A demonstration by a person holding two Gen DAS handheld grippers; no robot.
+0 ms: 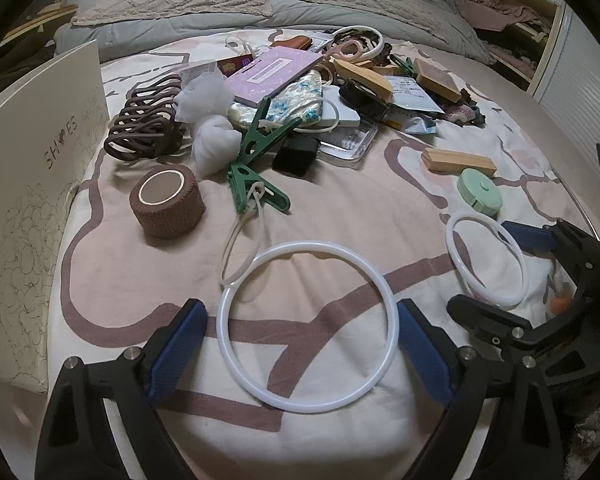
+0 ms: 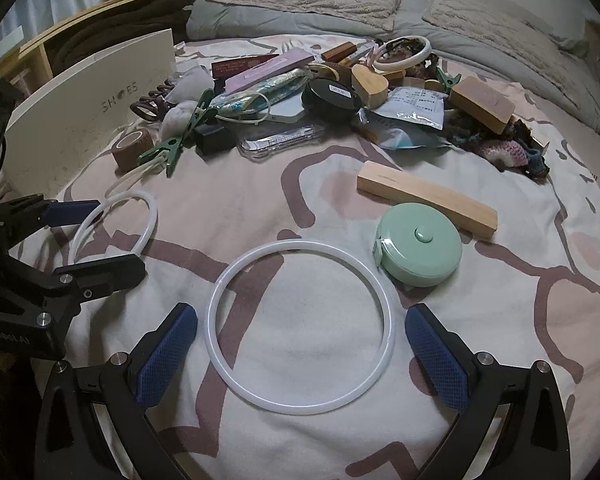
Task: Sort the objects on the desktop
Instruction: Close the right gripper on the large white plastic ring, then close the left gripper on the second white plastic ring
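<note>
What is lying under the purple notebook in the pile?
The purple notebook rests on a blue floral pouch, beside a white mesh pouf. A dark red booklet peeks out behind. What lies deeper is covered.

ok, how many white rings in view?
3: one between the left hand-held gripper pads, one between the right hand-held gripper's, one atop the far pile. More may be buried.

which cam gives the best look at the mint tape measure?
Right wrist. The mint tape measure sits close and whole there, with its center button and side slot visible, just beyond the white ring. In the left wrist view the same tape measure is small, far right, distorted by the fisheye, with little detail.
</note>
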